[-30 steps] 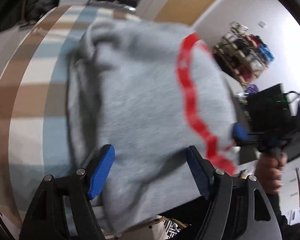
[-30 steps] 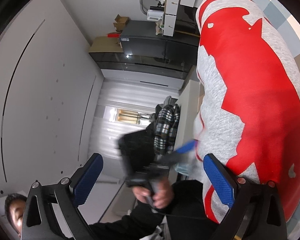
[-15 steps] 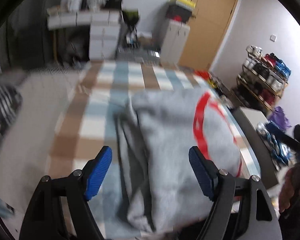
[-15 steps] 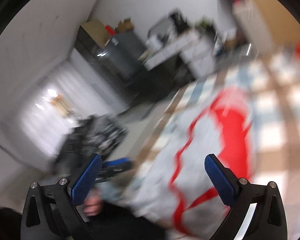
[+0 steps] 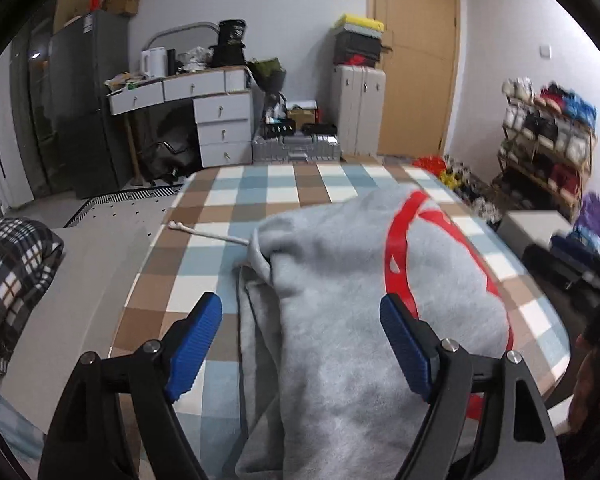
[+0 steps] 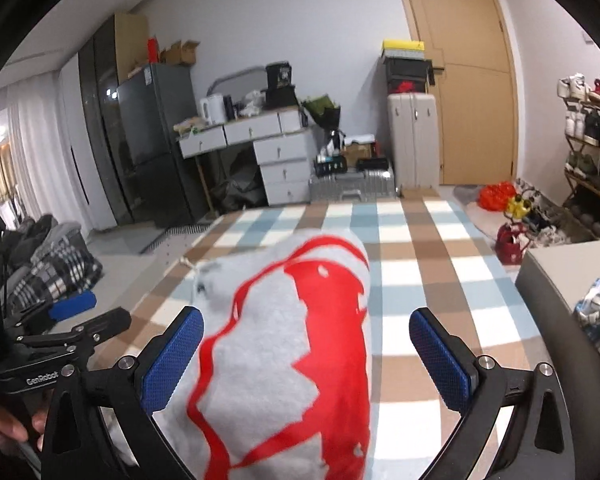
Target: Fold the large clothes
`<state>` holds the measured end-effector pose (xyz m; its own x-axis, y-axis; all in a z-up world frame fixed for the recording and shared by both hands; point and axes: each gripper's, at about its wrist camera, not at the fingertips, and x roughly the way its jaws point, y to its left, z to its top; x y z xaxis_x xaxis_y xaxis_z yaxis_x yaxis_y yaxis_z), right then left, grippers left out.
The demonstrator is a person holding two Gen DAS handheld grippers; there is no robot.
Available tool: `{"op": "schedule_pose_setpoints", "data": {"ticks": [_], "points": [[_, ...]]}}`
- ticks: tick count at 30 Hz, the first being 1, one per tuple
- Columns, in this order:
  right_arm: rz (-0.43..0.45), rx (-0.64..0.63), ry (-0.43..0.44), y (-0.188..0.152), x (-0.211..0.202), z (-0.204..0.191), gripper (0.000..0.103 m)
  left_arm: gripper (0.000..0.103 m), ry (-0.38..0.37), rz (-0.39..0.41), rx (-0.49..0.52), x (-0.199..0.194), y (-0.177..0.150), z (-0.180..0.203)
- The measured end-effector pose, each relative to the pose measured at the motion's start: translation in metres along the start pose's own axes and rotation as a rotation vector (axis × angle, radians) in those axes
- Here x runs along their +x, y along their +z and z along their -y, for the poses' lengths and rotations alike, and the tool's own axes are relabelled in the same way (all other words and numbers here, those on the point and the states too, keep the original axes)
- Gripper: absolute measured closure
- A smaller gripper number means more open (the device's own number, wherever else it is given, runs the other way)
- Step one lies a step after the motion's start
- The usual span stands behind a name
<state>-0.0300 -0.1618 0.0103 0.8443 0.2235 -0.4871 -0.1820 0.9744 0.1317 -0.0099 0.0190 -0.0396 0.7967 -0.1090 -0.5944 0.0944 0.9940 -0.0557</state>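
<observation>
the grey hoodie with its red print lies folded into a thick bundle on the table, which wears a blue, brown and white checked cloth. a white drawstring trails out from the bundle across the cloth toward the table's left edge.

the left claw hangs above the near end of the bundle, blue pads wide apart; its jaws have just been opening, and they grip nothing, the fabric lying below them untouched. the right claw stands wide too, over the red-printed side of the hoodie, pads clear of the cloth. in the right wrist view the left claw shows at the left edge, a hand around its handle.

a plaid garment lies heaped off to the left of the table.
</observation>
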Motion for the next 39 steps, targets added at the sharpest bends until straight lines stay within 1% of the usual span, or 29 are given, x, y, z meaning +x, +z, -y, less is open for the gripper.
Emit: {"op": "schedule_pose_setpoints", "data": {"ticks": [1,3,5,7,8,10,11,12,14,16,19,20,21,22,23,24,25,26,30,32,33,35,37,39], "points": [[0.018,-0.018,-0.011,0.001,-0.001,-0.001,0.0,0.025,0.0,-0.001,0.013,0.002,0.0,0.001],[0.054,-0.039,-0.03,0.002,-0.009,-0.003,0.0,0.025,0.0,0.006,-0.004,-0.003,-0.001,0.001],[0.066,-0.04,-0.036,0.003,-0.016,-0.002,0.0,0.025,0.002,-0.016,-0.029,0.002,-0.002,-0.001],[0.077,-0.037,-0.038,0.004,-0.02,-0.002,0.0,0.025,-0.021,-0.036,-0.066,0.003,-0.001,-0.004],[0.074,-0.032,-0.032,0.004,-0.019,-0.001,0.0,0.025,-0.023,-0.031,-0.071,0.003,-0.001,-0.003],[0.056,-0.018,-0.009,0.004,-0.017,0.001,0.0,0.025,0.002,-0.013,-0.045,0.004,-0.002,0.002],[0.036,-0.008,0.007,0.004,-0.014,0.003,0.0,0.025,0.017,-0.016,-0.03,0.007,-0.003,0.004],[0.014,0.001,0.014,0.003,-0.008,0.005,0.0,0.025,0.021,-0.039,-0.028,0.012,-0.005,0.003],[-0.038,0.028,0.028,0.001,0.004,0.009,0.0,0.025,0.016,-0.094,-0.042,0.025,-0.009,0.0],[-0.153,0.091,0.071,-0.005,0.03,0.022,0.0,0.025,0.019,-0.182,-0.049,0.042,-0.014,-0.005],[-0.323,0.192,0.136,-0.016,0.069,0.042,0.0,0.025,0.004,-0.244,-0.056,0.055,-0.02,-0.009],[-0.4,0.235,0.174,-0.02,0.084,0.049,0.0,0.025,0.007,-0.25,-0.054,0.056,-0.021,-0.01],[-0.428,0.336,0.26,-0.024,0.095,0.063,0.0,0.022,0.003,-0.255,-0.053,0.057,-0.021,-0.011],[-0.457,0.399,0.295,-0.026,0.103,0.071,0.0,0.018,0.008,-0.264,-0.055,0.058,-0.022,-0.012],[-0.504,0.423,0.331,-0.029,0.112,0.075,0.0,0.017,0.006,-0.264,-0.058,0.058,-0.022,-0.013],[-0.534,0.436,0.375,-0.029,0.119,0.077,0.0,0.017,-0.008,-0.266,-0.063,0.058,-0.022,-0.014],[-0.549,0.457,0.401,-0.029,0.125,0.08,0.0,0.017,-0.021,-0.272,-0.061,0.058,-0.022,-0.015],[-0.57,0.473,0.42,-0.03,0.13,0.08,0.0,0.017,-0.03,-0.279,-0.06,0.059,-0.022,-0.016],[-0.663,0.492,0.482,-0.03,0.151,0.077,0.0,0.017,-0.111,-0.312,-0.076,0.064,-0.02,-0.03],[-0.704,0.502,0.5,-0.029,0.158,0.077,0.0,0.017,-0.164,-0.337,-0.114,0.068,-0.02,-0.041],[-0.717,0.497,0.506,-0.029,0.16,0.076,0.0,0.017,-0.201,-0.365,-0.144,0.071,-0.022,-0.048],[-0.726,0.489,0.511,-0.029,0.163,0.074,0.0,0.017,-0.313,-0.447,-0.227,0.08,-0.026,-0.061],[-0.72,0.473,0.51,-0.031,0.164,0.069,0.0,0.017,-0.369,-0.492,-0.306,0.085,-0.029,-0.072],[-0.709,0.473,0.518,-0.035,0.167,0.068,0.0,0.017,-0.405,-0.531,-0.35,0.09,-0.032,-0.077]]}}
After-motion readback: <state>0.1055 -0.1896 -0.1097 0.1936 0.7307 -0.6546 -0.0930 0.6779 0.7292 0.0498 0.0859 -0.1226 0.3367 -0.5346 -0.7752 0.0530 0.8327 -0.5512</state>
